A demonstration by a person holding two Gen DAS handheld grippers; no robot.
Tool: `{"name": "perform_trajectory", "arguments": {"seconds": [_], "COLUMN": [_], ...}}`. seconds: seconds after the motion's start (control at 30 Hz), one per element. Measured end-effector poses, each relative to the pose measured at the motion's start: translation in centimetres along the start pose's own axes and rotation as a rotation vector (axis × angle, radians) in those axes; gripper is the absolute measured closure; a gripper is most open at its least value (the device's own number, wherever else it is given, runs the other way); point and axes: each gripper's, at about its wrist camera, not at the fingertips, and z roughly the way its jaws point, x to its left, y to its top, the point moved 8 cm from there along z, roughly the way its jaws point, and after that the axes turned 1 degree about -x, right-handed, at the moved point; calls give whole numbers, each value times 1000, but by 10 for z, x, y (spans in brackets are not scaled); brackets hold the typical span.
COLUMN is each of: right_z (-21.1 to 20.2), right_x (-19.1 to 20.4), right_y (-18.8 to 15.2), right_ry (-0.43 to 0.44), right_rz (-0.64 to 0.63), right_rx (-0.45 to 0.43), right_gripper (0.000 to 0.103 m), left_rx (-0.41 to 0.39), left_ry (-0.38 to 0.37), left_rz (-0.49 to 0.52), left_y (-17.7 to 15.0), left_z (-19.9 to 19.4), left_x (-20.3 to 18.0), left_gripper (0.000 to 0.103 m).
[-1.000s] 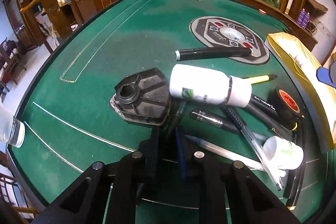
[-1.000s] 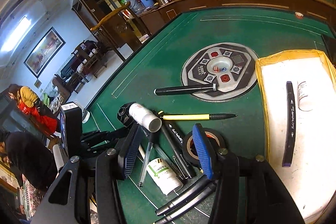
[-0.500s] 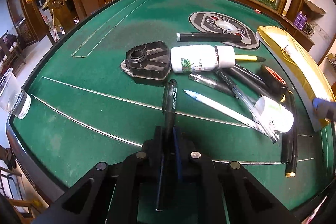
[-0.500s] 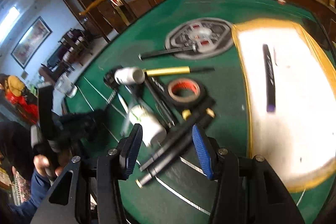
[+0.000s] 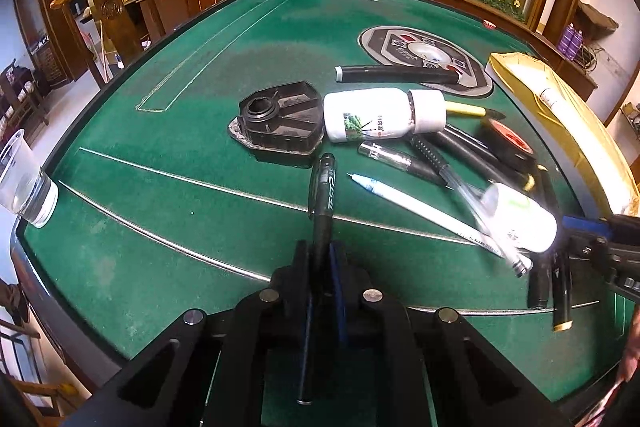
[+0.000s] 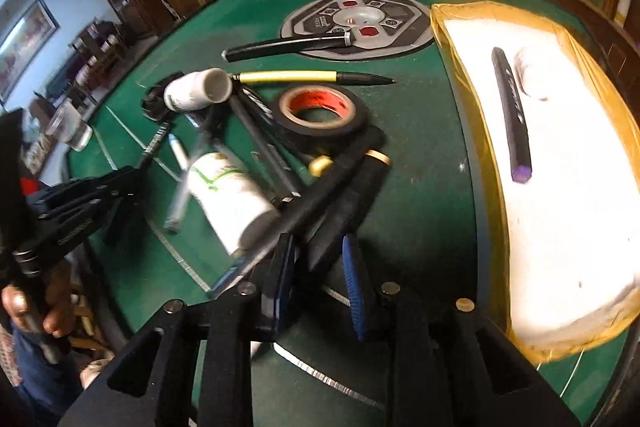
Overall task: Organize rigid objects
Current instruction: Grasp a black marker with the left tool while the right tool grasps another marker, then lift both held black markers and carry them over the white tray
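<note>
Green felt table [image 5: 168, 219] is carrying everything; a yellow-rimmed white tray [image 6: 560, 187] is sitting at its right edge, holding a black marker [image 6: 512, 111]. White bottles [image 5: 372, 119], a tape roll [image 6: 320, 115] and assorted pens are lying heaped near the middle. Left gripper [image 5: 322, 279] is clamping a black pen [image 5: 323, 203] above the felt, its tip pointing toward a black plastic part [image 5: 280, 123]. Right gripper [image 6: 316, 267] is standing apart around two thick black markers [image 6: 344, 195], not visibly squeezing them.
</note>
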Motion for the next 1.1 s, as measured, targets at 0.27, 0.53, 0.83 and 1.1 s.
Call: {"name": "perform_trajectory", "arguments": {"seconds": [0.27,0.53,0.83,1.1], "right_z": [-4,-25,-25,-27], "right_x": [-5,-12,-3,-1], "right_y": [1,9,11,12], "right_ry": [-10,20,69,84], "right_rz": [-41,13,18,16], "right_rx": [-29,-102,-119,-127], "right_gripper": [89,89,89,89], "left_rx": [-32,-116,-198,-212], "left_ry": [21,113,206,231], "left_rz": [-25,-2,42,55], "left_y": [-1,2,7,8], "left_z": [-1,-14,-30,-36], "left_x": [0,-10,-13,-15], "left_gripper": [94,94,94,94]}}
